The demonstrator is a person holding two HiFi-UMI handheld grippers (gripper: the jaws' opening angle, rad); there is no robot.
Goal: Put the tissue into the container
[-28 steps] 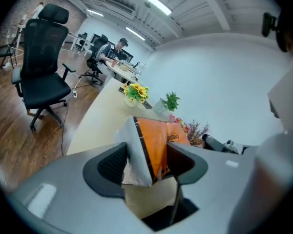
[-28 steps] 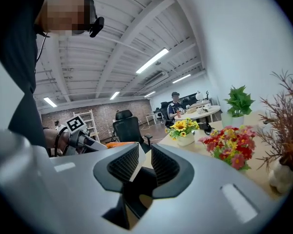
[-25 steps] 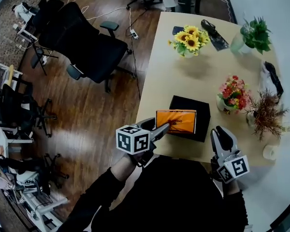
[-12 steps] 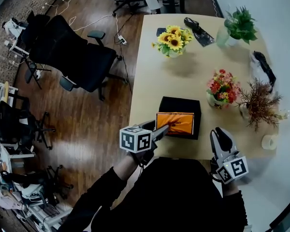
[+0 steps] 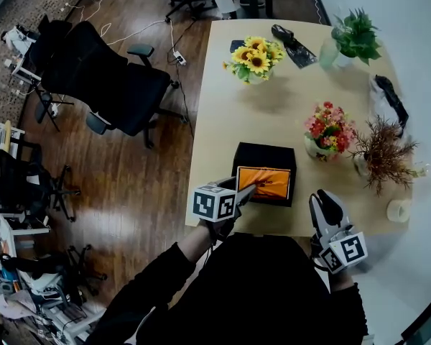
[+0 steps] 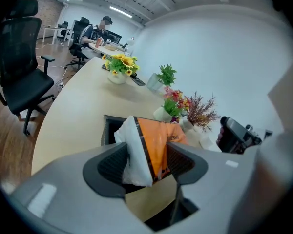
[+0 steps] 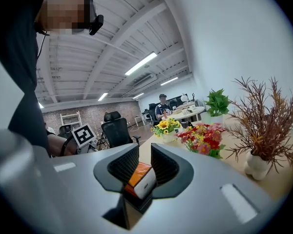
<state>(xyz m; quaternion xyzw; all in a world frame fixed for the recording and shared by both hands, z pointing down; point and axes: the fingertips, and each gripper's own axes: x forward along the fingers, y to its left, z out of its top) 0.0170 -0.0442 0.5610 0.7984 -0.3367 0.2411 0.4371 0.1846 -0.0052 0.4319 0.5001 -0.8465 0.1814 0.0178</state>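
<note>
An orange tissue pack [image 5: 264, 181] with a white end [image 6: 132, 155] is gripped at its near end by my left gripper [image 5: 246, 190], whose jaws are shut on it [image 6: 149, 162]. The pack sits at the mouth of the black box container [image 5: 266, 153], near the table's front edge; the box's dark rim [image 6: 110, 126] shows behind the pack. My right gripper [image 5: 329, 205] hovers to the right of the box by the table edge. Its jaws stand narrowly apart with nothing between them [image 7: 145, 167]; the pack [image 7: 136, 177] shows beyond them.
On the table [image 5: 223, 121] stand sunflowers [image 5: 253, 56], a red flower pot [image 5: 327, 131], a dried plant [image 5: 381, 157] and a green plant [image 5: 352, 38]. A tape roll [image 5: 397, 210] lies at the right edge. A black office chair [image 5: 115, 77] stands to the left.
My left gripper has carried the tissue pack a little to the right, so it now sits more squarely over the black box. The right gripper has stayed put.
</note>
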